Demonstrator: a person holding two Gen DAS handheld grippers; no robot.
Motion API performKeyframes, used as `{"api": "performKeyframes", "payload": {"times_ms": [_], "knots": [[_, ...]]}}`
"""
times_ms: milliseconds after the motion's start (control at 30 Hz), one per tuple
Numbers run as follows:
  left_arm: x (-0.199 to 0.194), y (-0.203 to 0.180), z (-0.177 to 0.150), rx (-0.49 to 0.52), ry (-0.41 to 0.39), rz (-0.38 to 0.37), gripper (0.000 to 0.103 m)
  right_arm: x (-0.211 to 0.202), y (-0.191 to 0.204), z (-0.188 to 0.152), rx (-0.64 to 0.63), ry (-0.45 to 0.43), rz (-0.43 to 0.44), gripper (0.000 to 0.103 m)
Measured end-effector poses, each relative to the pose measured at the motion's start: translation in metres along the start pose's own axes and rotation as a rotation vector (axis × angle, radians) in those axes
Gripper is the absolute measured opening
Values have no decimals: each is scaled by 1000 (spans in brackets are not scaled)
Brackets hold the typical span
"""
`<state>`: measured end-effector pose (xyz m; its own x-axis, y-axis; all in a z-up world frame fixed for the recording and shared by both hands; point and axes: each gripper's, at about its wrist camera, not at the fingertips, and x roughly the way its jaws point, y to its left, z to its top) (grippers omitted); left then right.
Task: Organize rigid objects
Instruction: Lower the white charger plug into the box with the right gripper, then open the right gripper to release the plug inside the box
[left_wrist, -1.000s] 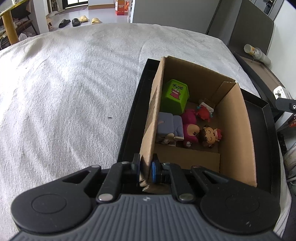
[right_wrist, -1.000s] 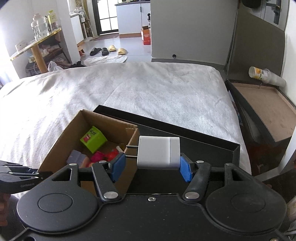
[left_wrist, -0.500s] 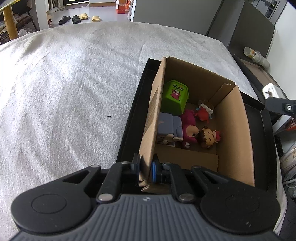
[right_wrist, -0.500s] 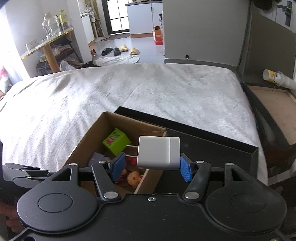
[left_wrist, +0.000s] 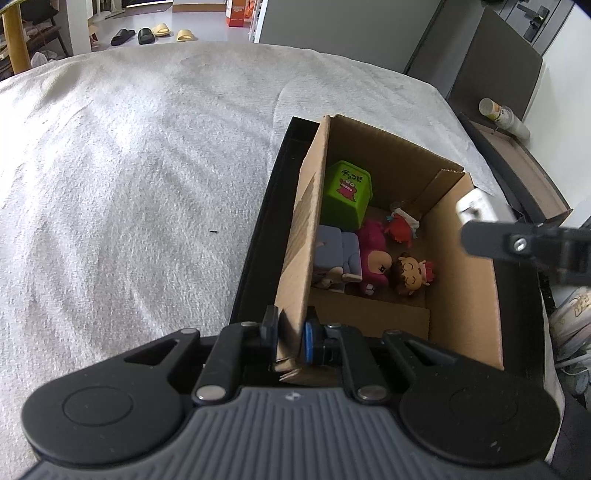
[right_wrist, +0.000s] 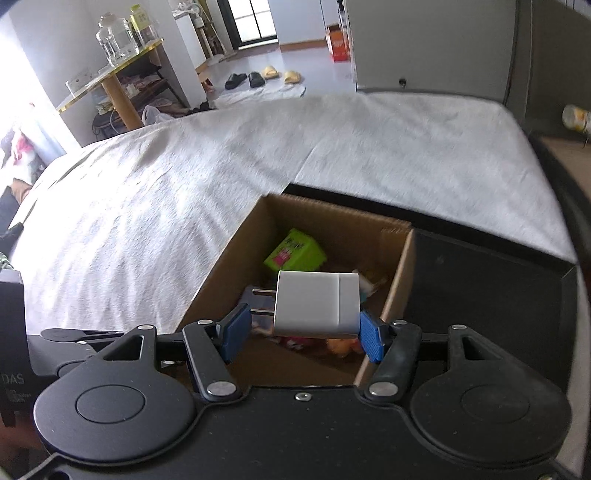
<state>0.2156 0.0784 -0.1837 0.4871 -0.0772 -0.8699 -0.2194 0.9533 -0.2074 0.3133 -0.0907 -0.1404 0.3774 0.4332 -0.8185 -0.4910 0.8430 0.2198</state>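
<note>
A cardboard box (left_wrist: 469, 295) stands in a black tray (left_wrist: 258, 236) on a white towel. It holds a green cube toy (left_wrist: 345, 199), a purple block, a pink plush and small figures (left_wrist: 410, 275). My left gripper (left_wrist: 290, 338) is shut on the box's near left wall. My right gripper (right_wrist: 301, 332) is shut on a white plug adapter (right_wrist: 316, 304), its prongs pointing left, held above the open box (right_wrist: 236, 251). The right gripper with the adapter (left_wrist: 476, 206) also shows at the box's right edge in the left wrist view.
The white towel (left_wrist: 129, 184) covers the bed around the tray. A dark open case (left_wrist: 517, 162) with a can lies beyond the right side. Slippers (right_wrist: 258, 75) and a wooden side table (right_wrist: 110, 85) are on the far floor.
My right gripper has moved left with the adapter, from over the tray to above the box opening. The left gripper keeps its hold on the box wall.
</note>
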Motion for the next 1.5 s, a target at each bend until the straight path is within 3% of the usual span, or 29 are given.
{"api": "performKeyframes", "payload": {"times_ms": [600,900,1500], "knots": [[1,8,1,-5,1,-44,13,38,11,-8,210,184,107,61],[1,8,2,-7,2,-46,13,45,5,-6,334,173,157,63],[-4,2,9,8,17,-18,13,16,-12,-15,312,128,123,63]]}}
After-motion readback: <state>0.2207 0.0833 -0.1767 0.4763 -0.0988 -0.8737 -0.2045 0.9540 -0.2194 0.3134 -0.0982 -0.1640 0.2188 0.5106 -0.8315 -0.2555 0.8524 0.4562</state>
